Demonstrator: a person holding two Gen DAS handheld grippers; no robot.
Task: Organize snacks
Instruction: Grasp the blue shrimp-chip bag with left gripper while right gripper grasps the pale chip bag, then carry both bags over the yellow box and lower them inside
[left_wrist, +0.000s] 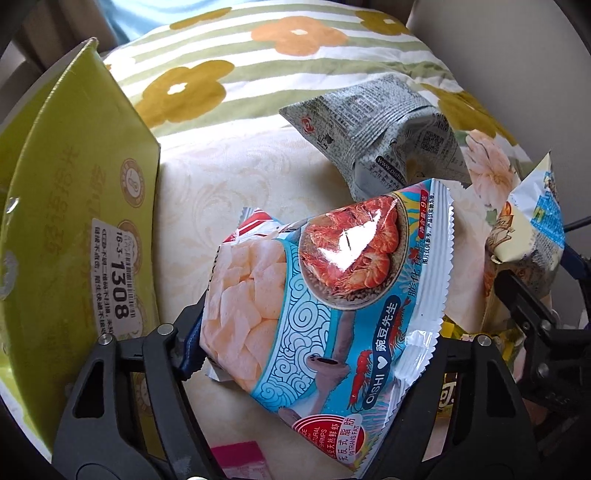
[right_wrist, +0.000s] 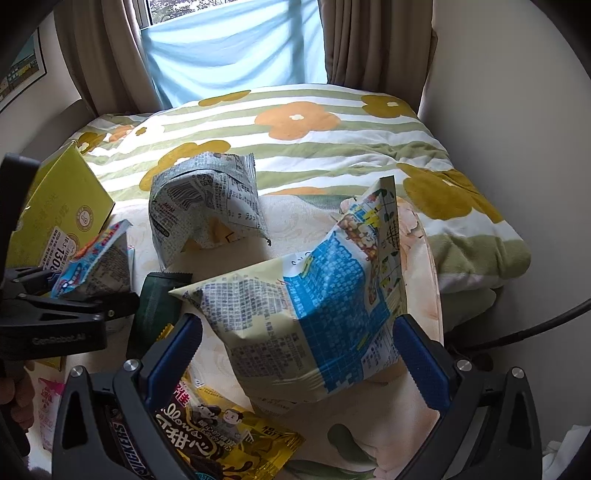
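Note:
My left gripper (left_wrist: 314, 347) is shut on a blue Oishi shrimp-chip bag (left_wrist: 325, 295) and holds it above the cream bed surface. The same bag (right_wrist: 96, 262) and the left gripper (right_wrist: 66, 310) show at the left of the right wrist view. My right gripper (right_wrist: 299, 343) holds a cream and blue snack bag (right_wrist: 317, 291) between its blue pads, raised off the bed; this bag also shows at the right of the left wrist view (left_wrist: 528, 229). A grey printed snack bag (left_wrist: 388, 129) lies further back on the bed, also in the right wrist view (right_wrist: 199, 206).
An open green cardboard box (left_wrist: 74, 221) stands at the left, also in the right wrist view (right_wrist: 62, 206). A yellow snack bag (right_wrist: 229, 435), a Snickers bar (right_wrist: 129, 454), a dark green packet (right_wrist: 155, 306) and a pink packet (left_wrist: 240, 458) lie near. A flowered quilt (right_wrist: 303, 136) lies behind.

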